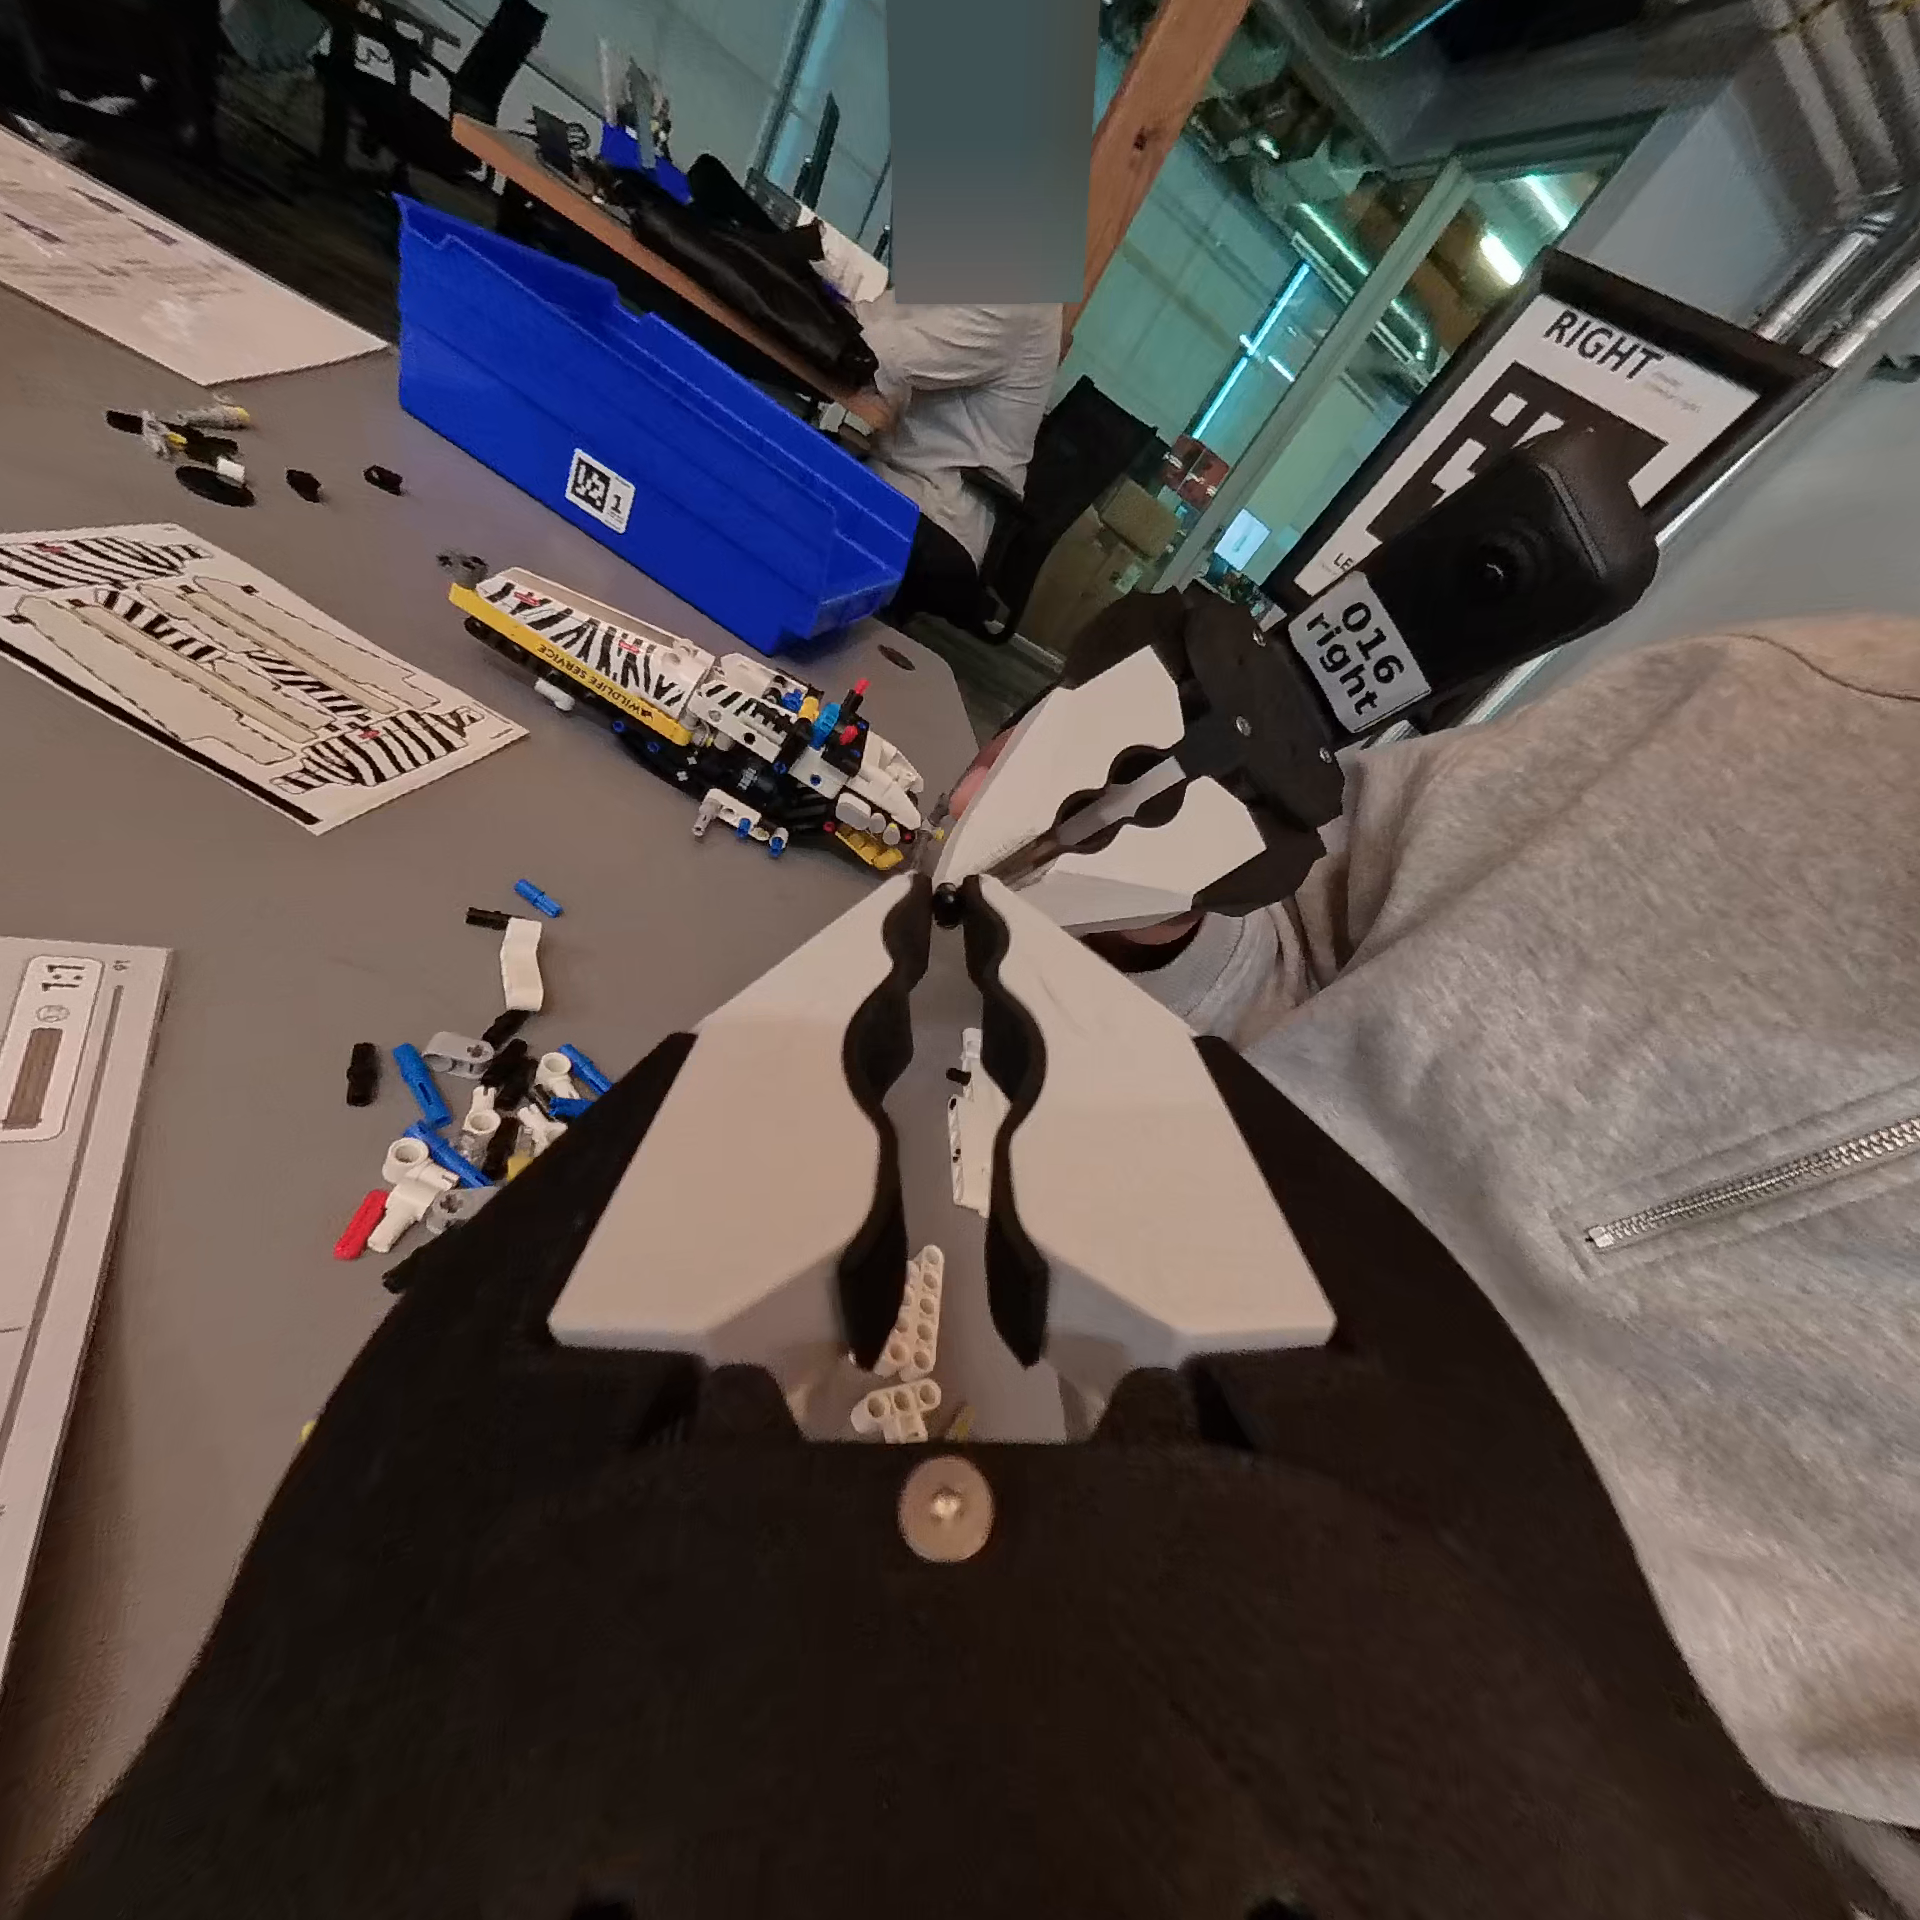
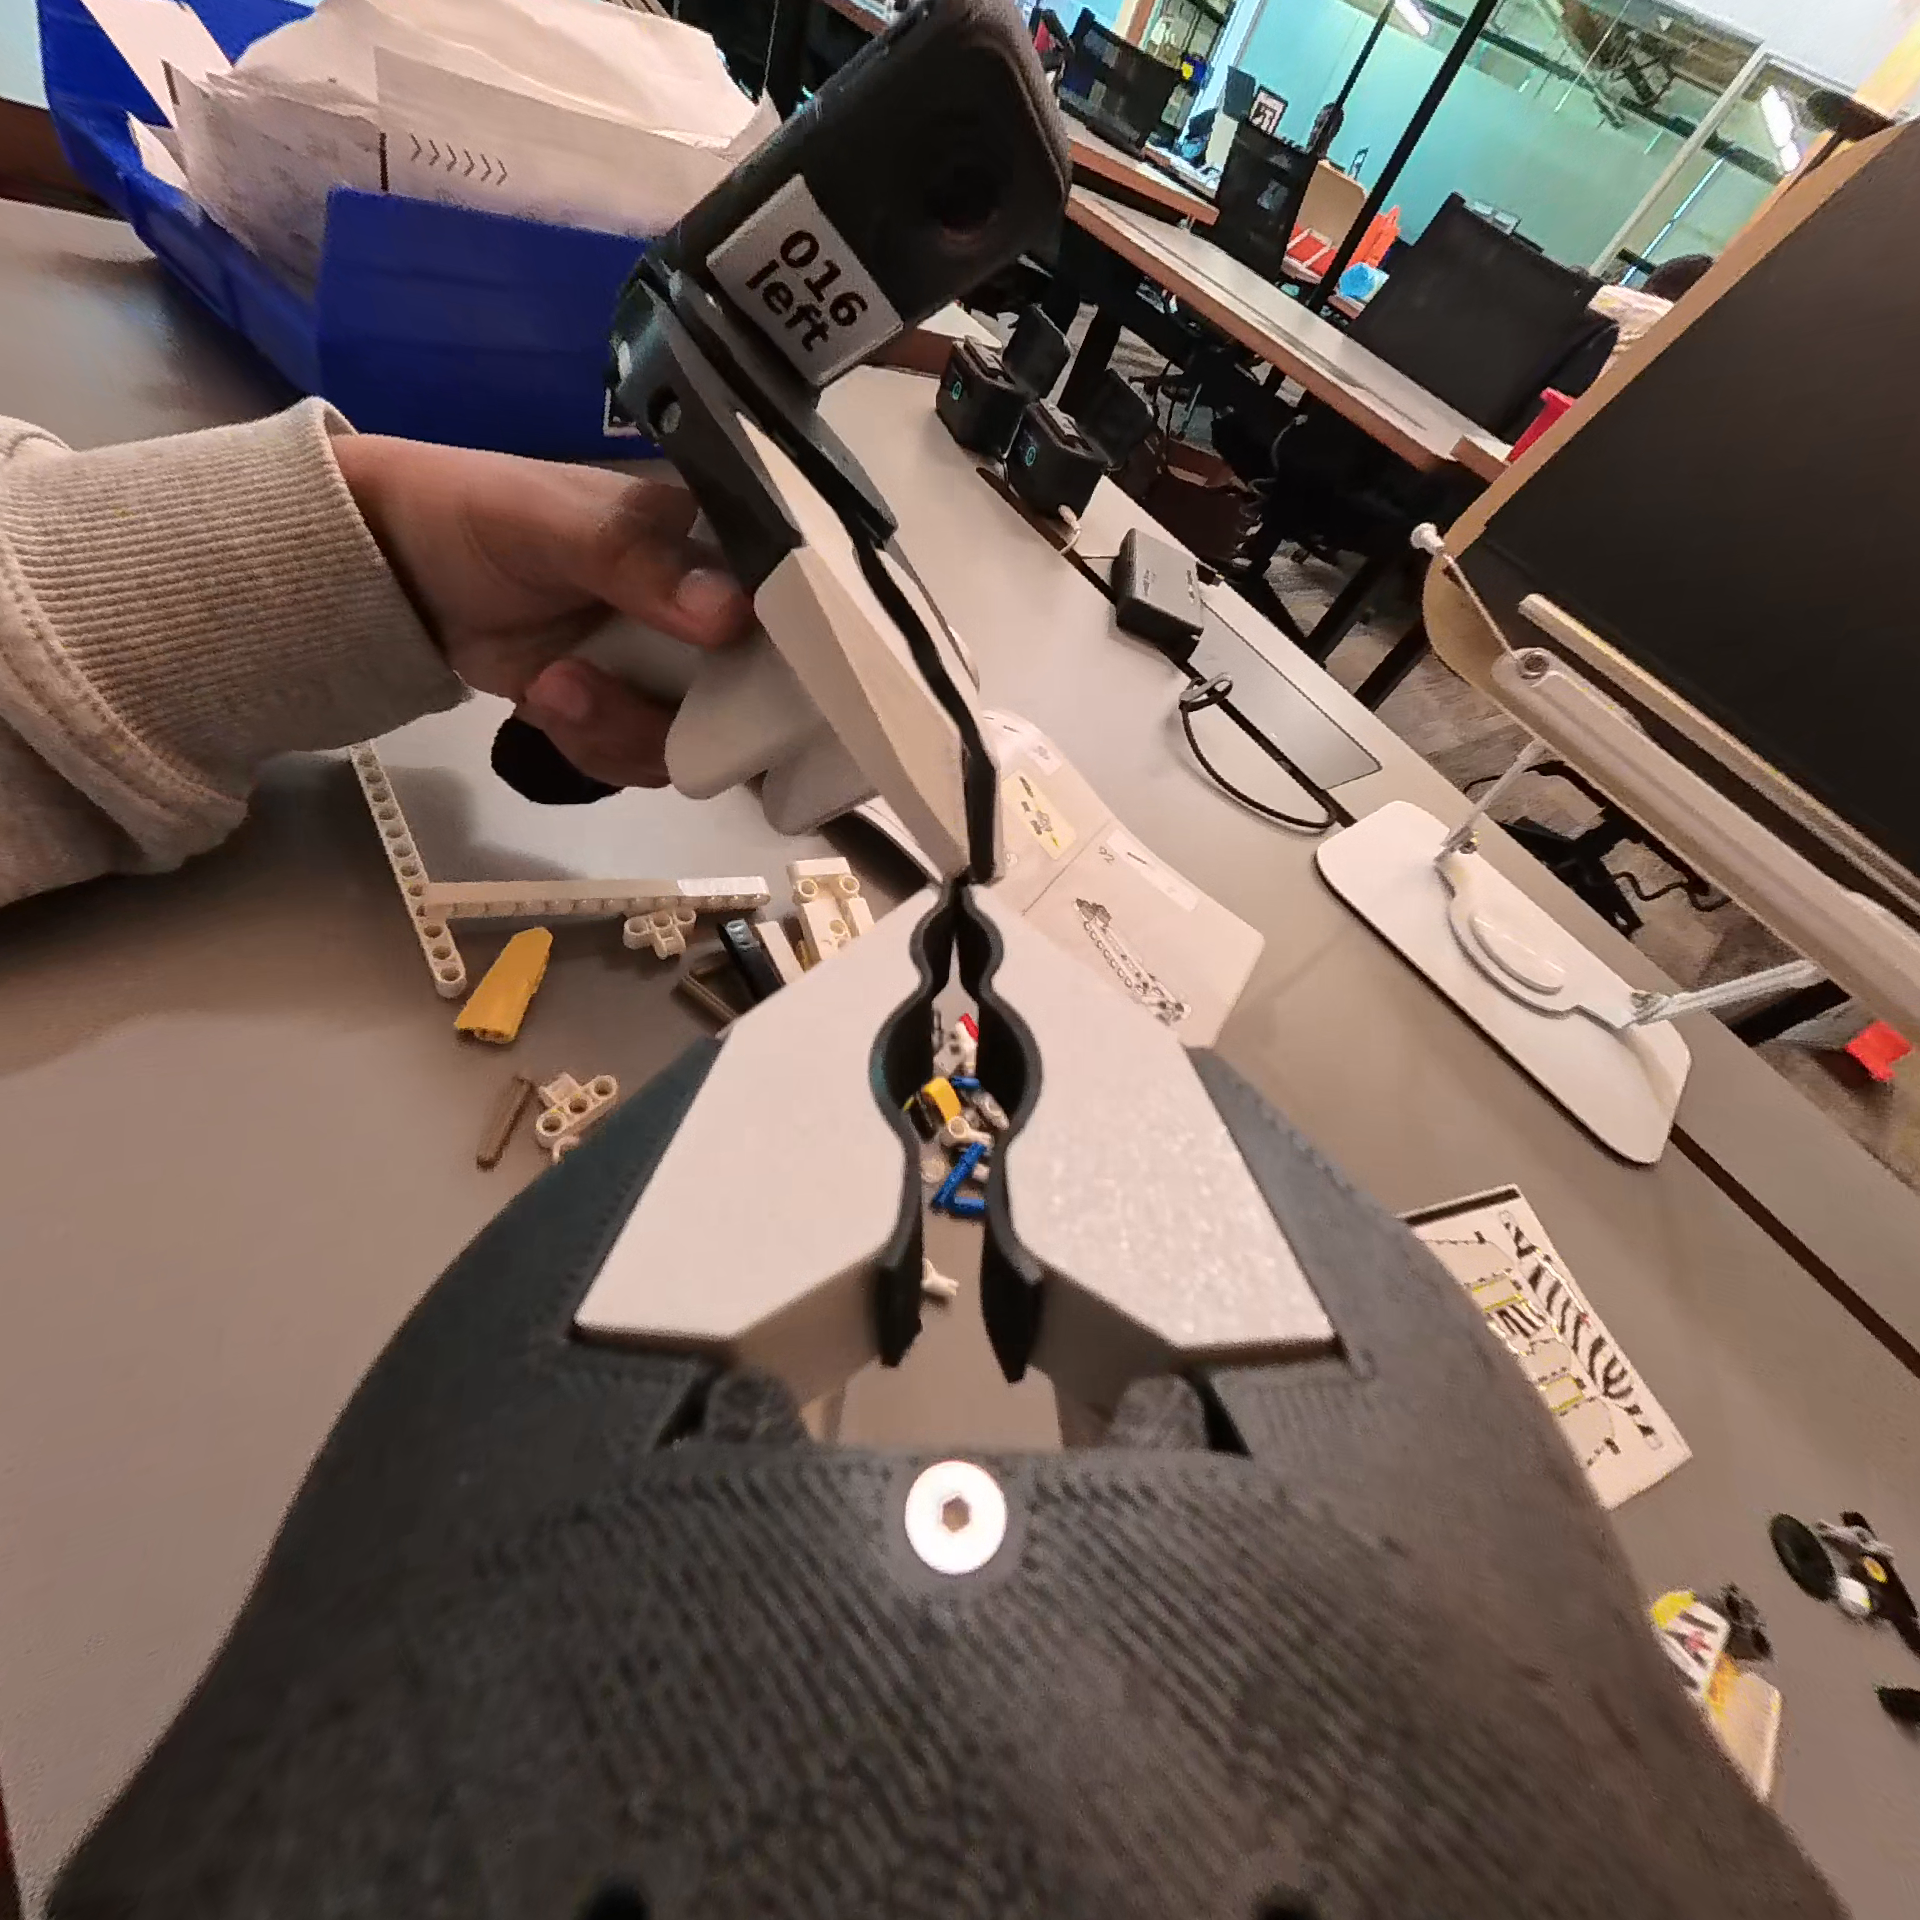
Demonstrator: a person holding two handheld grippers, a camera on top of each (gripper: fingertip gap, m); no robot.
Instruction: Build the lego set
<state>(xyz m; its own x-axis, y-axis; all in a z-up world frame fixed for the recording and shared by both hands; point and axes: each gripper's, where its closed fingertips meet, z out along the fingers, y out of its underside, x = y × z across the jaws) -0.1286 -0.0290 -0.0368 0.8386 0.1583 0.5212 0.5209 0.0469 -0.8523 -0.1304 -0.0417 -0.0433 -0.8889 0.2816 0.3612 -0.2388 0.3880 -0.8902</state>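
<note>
left gripper (image 1: 943, 902) pinches a small black pin (image 1: 947, 906); right gripper (image 2: 961, 902) is closed on something unclear; a labelled blue bin (image 1: 634, 436) sits at eleven o'clock.

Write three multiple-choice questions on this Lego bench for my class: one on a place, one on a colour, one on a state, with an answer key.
1. Where is the zebra-striped model?
A. inside the bin
B. on the grey table, beside the bin
C. on the floor

2. What colour is the bin?
A. red
B. green
C. blue

3. How is the left claw?
A. shut on a small black piece
B. wide open
C. lying flat on the table

Key:
1 B, the model lies on the tabletop in front of the bin.
2 C, its walls are plain blue.
3 A, its tips pinch the piece above the table.
</note>
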